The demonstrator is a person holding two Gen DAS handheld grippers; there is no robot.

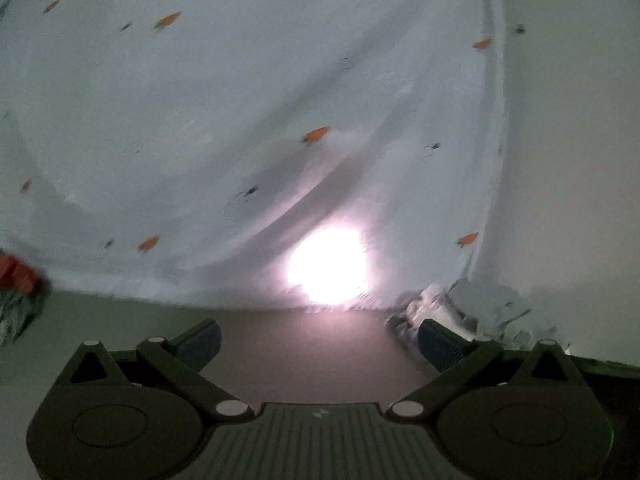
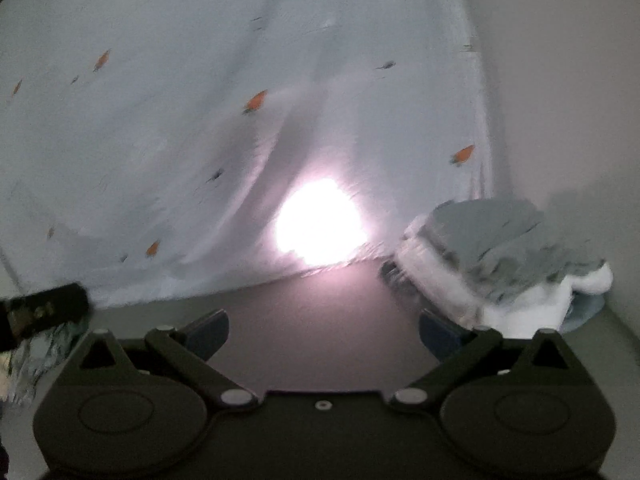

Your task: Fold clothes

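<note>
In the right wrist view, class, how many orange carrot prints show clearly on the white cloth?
3 clear ones on the cloth: upper left, centre, right edge. Smaller, blurred ones at the left may add more.

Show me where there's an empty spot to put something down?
The bare grey surface in front of the open right gripper is free, bordered by the carrot-print cloth behind and the grey-and-white pile to its right. The left gripper faces a similar strip. The right corner, by the pile, is crowded.
</note>
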